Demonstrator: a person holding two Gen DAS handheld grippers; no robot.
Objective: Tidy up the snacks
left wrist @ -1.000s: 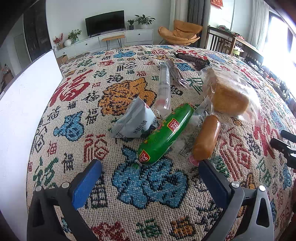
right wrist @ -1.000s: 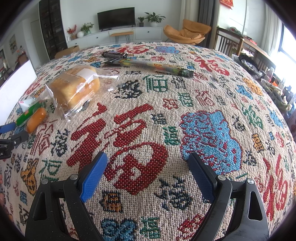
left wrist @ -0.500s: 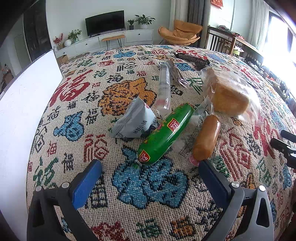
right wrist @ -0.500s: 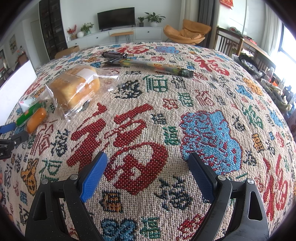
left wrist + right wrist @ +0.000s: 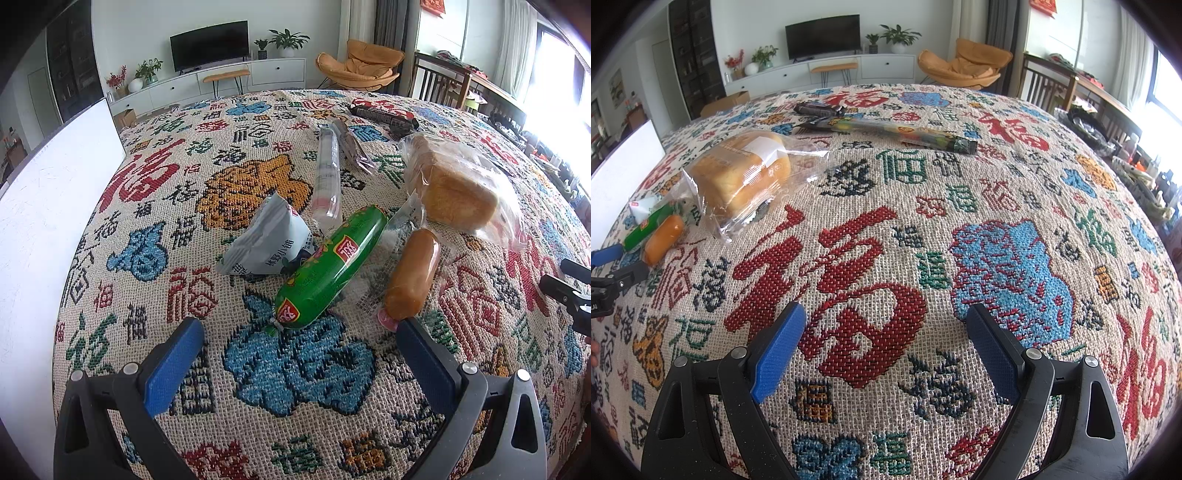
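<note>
My left gripper [image 5: 301, 354] hangs spread wide, empty, just short of the green sausage [image 5: 330, 267], which lies touching the white packet [image 5: 269, 240] beside the orange sausage [image 5: 413, 275]. My right gripper [image 5: 884, 341] is likewise splayed over bare tablecloth [image 5: 1015, 192], the bagged bread [image 5: 740, 177] well off to its left.

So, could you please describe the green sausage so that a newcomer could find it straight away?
On the patterned tablecloth, look just ahead of the open left gripper, where several snacks lie together. The green sausage lies diagonally between a grey-white pouch and an orange sausage. It alone has shiny green wrapping with red labels.
</note>
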